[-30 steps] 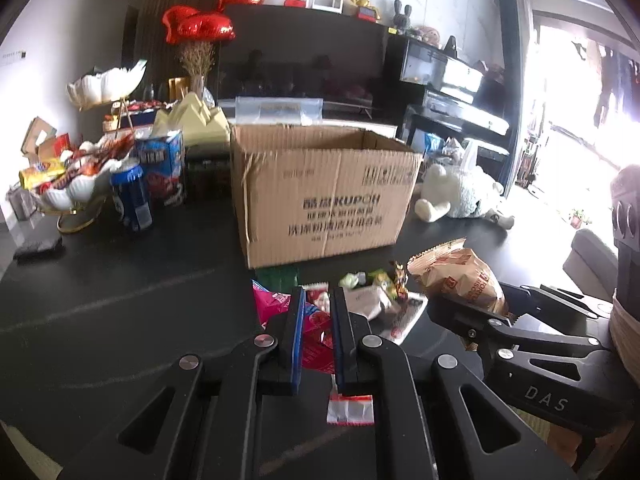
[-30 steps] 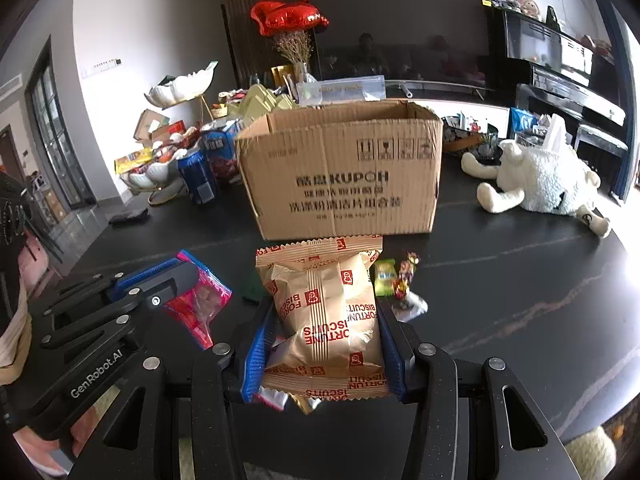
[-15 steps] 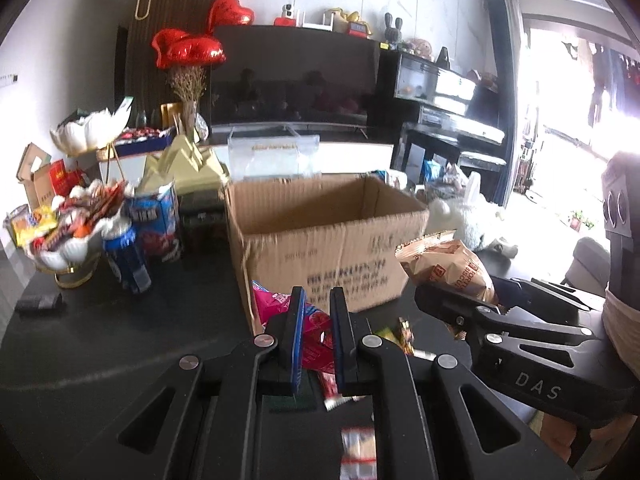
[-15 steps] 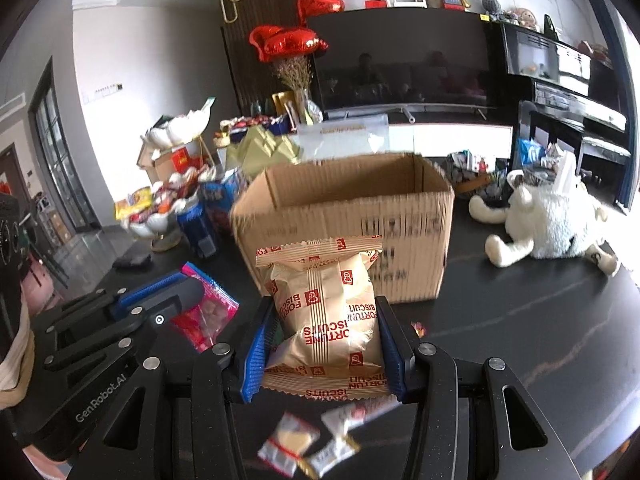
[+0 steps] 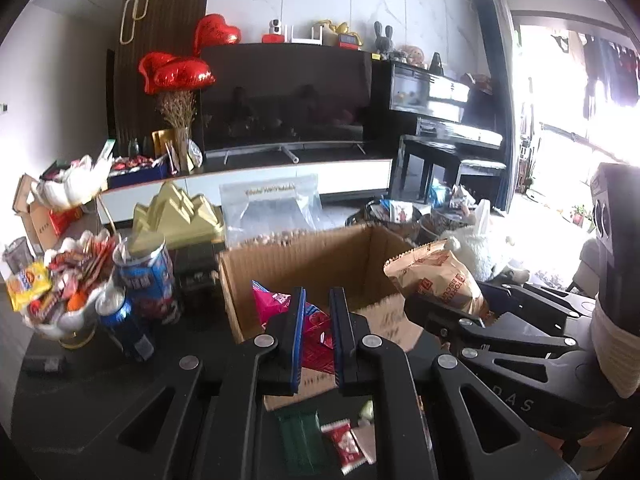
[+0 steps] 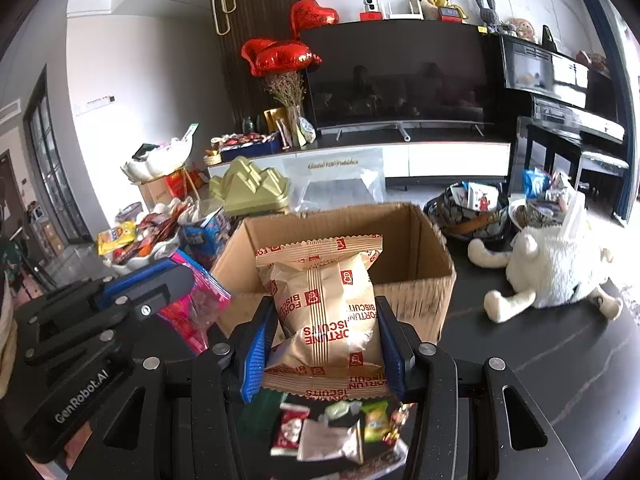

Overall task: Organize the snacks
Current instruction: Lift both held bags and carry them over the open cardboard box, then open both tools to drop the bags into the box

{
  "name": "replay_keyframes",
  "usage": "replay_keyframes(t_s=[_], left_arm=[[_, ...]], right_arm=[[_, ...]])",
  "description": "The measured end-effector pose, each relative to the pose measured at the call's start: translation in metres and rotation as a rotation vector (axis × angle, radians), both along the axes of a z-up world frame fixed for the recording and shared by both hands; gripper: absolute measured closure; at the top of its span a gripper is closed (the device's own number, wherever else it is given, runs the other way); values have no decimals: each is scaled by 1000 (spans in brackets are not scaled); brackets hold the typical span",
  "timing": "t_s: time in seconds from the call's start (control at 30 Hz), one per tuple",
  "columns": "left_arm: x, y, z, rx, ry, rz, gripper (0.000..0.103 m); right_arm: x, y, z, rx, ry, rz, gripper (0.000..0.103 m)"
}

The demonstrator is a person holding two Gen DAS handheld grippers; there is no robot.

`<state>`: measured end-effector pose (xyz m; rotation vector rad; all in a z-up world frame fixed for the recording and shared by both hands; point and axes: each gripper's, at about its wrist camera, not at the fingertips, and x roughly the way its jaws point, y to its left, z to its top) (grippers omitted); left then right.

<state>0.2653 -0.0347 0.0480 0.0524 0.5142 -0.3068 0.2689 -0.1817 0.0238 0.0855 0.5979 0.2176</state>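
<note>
Biscuit bag: the tan Fortune Biscuits bag [image 6: 326, 312] sits between the pads of the right gripper [image 6: 322, 344], which squeeze it from both sides. It hangs in the air right at the near wall of the box.
Pink packet: the pink and red snack packet [image 5: 310, 320] is pinched thin by the left gripper [image 5: 316, 336], whose jaws are pressed nearly together on it. It hangs at the near-left corner of the box.
Box: the open cardboard box [image 6: 416, 240] stands on the dark table [image 6: 560, 360] — its inside looks bare from here.
Left on the table: a few small candies [image 6: 340, 424] lie under the grippers, not picked up yet.
Nearby: a white plush toy [image 6: 556, 268] lies to the right of the box, and a dish of snacks [image 5: 56, 284] and blue cans [image 5: 124, 320] stand to the left.
Step now: I think both snacks are going into the box.
How to do it well: bring each snack over the rim first, past the near wall, then let go — one hand a bit apart from the other, so the bags do not bump or catch on the edge.
</note>
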Motion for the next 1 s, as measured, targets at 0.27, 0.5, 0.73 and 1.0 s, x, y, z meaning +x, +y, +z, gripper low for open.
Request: replay_keyframes(t_s=[0.27,0.5,0.73,1.0], left_arm=[[38,-11,15,25,-36,-13,90],[89,-13,0,3,41,-17,88],[94,-3,-9,19,54,56,50],[55,4,-5,47,49,85,40]], right_arm=[[32,-5,12,1,-23,-4,54],[67,-7,11,-24,-29,-17,53],[82,-9,1,-71,-9,-59,39],[53,-17,2,-30,10,-53,39]])
